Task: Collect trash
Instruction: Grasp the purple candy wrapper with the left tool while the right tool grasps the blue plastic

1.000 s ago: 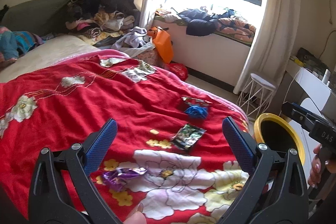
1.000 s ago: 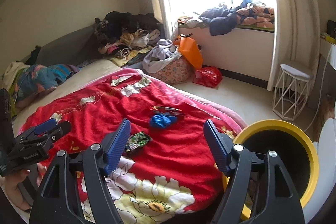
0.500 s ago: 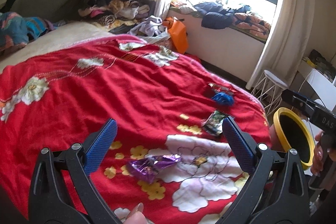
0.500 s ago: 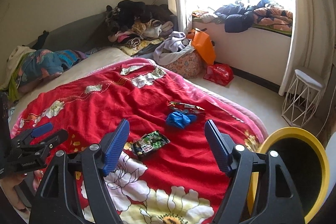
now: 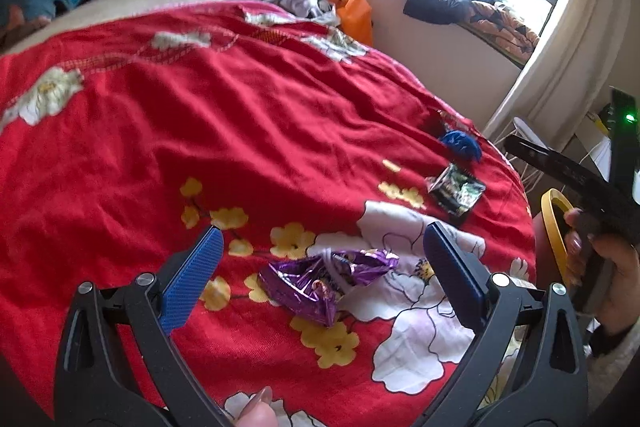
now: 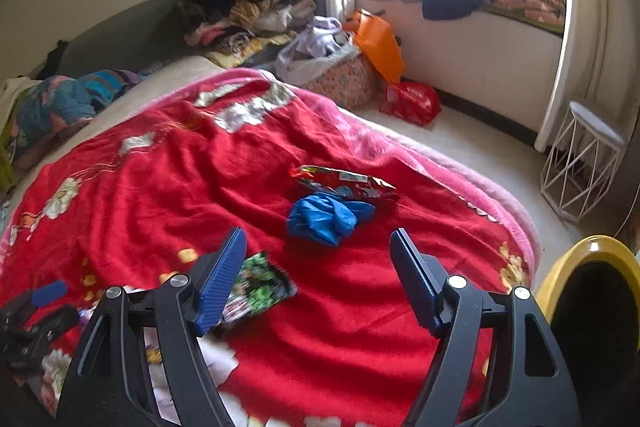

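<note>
Where a red floral blanket (image 6: pixel 168 195) covers the bed, wrappers (image 5: pixel 328 283) lie scattered.

A red floral blanket (image 6: pixel 160 187) covers the bed. At twelve o'clock clothes (image 6: pixel 248 7) lie heaped; at two o'clock a white wire stool (image 6: pixel 580 155) stands by the curtain (image 6: pixel 592 27).

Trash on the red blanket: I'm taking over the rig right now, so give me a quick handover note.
Left claw: open, empty, framing the purple foil wrapper.
Right claw: open, empty, aimed toward the blue crumpled piece; green snack packet by its left finger.
Red snack bag lies just beyond the blue piece.
Yellow-rimmed bin stands beside the bed.
Done: nothing seen collected. Left: all four pieces.
</note>
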Action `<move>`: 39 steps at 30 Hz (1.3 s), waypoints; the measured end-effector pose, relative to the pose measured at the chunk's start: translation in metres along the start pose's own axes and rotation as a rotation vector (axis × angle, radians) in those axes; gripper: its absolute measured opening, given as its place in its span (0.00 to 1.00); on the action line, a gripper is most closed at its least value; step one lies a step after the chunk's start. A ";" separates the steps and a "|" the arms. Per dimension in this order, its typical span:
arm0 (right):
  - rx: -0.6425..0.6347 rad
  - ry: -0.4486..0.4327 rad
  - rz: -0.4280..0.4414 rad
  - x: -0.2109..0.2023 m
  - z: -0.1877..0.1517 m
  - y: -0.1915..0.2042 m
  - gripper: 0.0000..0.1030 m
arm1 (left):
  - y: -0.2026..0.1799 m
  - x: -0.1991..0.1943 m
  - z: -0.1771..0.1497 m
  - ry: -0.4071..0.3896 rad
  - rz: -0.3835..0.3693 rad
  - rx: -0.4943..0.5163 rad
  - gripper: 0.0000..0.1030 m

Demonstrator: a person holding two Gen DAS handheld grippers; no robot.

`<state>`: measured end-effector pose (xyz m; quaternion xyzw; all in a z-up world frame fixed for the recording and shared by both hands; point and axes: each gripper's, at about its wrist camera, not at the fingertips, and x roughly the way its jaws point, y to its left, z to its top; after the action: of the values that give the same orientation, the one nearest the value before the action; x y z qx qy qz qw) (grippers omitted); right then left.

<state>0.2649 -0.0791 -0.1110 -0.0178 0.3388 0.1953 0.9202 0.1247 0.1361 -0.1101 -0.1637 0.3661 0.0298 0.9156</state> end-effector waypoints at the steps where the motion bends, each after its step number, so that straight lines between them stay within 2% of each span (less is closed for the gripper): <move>1: 0.006 0.015 -0.008 0.009 0.002 -0.002 0.70 | 0.002 0.002 0.000 0.007 -0.002 -0.011 0.90; 8: 0.074 0.083 0.000 0.053 0.012 -0.013 0.69 | 0.009 0.015 -0.008 0.051 -0.014 -0.060 0.90; 10: 0.094 0.104 0.010 0.064 0.013 -0.015 0.66 | 0.007 0.018 -0.011 0.062 -0.016 -0.063 0.89; 13: 0.098 0.136 0.030 0.078 0.009 -0.014 0.52 | 0.001 0.019 -0.012 0.064 -0.016 -0.050 0.80; 15: 0.108 0.166 0.054 0.085 0.005 -0.015 0.28 | -0.002 0.019 -0.012 0.066 -0.021 -0.049 0.72; 18: 0.093 0.157 0.061 0.081 -0.002 -0.012 0.14 | -0.005 0.019 -0.013 0.067 -0.029 -0.034 0.67; 31: 0.112 0.054 0.132 0.001 -0.028 -0.025 0.11 | -0.010 0.010 -0.011 0.052 -0.035 -0.024 0.63; 33: 0.116 0.057 0.134 -0.008 -0.034 -0.026 0.11 | -0.012 0.007 -0.009 0.046 -0.041 -0.022 0.57; 37: 0.131 0.054 0.144 -0.026 -0.043 -0.028 0.11 | -0.017 0.000 -0.005 0.027 -0.047 -0.007 0.51; 39: 0.132 0.049 0.148 -0.032 -0.045 -0.028 0.11 | -0.020 -0.004 -0.003 0.016 -0.045 0.006 0.42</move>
<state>0.2249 -0.1235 -0.1282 0.0634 0.3736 0.2397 0.8938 0.1238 0.1164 -0.1040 -0.1695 0.3696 0.0071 0.9136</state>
